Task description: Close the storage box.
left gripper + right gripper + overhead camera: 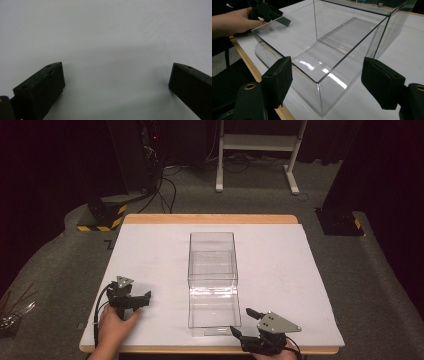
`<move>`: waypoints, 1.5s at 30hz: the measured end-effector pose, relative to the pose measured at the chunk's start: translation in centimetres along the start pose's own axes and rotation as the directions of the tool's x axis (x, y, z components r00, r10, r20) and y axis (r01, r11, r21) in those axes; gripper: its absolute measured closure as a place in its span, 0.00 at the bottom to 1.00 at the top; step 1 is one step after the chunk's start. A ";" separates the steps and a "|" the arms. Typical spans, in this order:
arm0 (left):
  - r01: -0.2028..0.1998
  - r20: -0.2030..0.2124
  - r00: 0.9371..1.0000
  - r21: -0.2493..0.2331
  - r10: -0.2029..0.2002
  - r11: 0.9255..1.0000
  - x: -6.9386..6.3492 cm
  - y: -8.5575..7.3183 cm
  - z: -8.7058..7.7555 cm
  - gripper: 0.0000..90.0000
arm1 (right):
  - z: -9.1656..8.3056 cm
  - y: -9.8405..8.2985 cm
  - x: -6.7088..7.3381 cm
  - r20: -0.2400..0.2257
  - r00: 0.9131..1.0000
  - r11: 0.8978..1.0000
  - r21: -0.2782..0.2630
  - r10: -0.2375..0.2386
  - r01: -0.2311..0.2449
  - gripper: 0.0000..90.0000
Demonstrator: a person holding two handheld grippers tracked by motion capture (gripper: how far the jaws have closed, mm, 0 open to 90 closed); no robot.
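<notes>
Clear boxes: two, or one box with its clear cover standing behind it; the seam does not settle which. The near box [214,307] lies low at 6 o'clock of the surface [300,270], open at the top, nothing inside. The tall box [212,257] stands touching it at 12 o'clock, about mid-surface, also with nothing inside.

Grippers: two.
- Left gripper [142,301]: at 8 o'clock of the surface, well apart from the boxes, held in a hand [116,326]. Jaws wide apart, nothing between them; bare white surface beneath in the left gripper view.
- Right gripper [245,322]: at 5 o'clock, just beside the near box's right front corner. Jaws wide apart, holding nothing; in the right gripper view that corner [318,83] sits between the two pads [278,77] without touching either.

Surface: one white sheet on a wood-edged board.
</notes>
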State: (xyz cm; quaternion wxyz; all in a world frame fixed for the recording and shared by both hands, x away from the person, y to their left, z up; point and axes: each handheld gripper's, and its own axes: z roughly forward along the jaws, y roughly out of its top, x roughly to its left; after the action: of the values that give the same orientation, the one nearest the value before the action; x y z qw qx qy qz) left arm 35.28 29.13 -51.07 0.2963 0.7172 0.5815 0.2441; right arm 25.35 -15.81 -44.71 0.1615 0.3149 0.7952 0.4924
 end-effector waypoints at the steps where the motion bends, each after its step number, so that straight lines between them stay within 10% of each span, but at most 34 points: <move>1: 0.000 0.000 1.000 0.000 0.000 1.000 0.0 0.0 0.0 0.01 | 0.3 -0.2 -0.1 0.004 1.000 1.000 0.012 -0.002 0.002 0.28; 45: 0.001 0.002 1.000 0.001 -0.001 1.000 0.0 0.0 0.0 0.01 | 1.7 -0.3 -0.7 0.035 0.999 1.000 0.001 -0.009 0.009 0.30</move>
State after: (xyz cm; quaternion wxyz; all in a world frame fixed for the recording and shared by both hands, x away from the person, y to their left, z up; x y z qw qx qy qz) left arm 35.29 29.14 -51.07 0.2964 0.7174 0.5816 0.2432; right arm 26.70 -15.23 -45.82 0.1774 0.3199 0.7940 0.4856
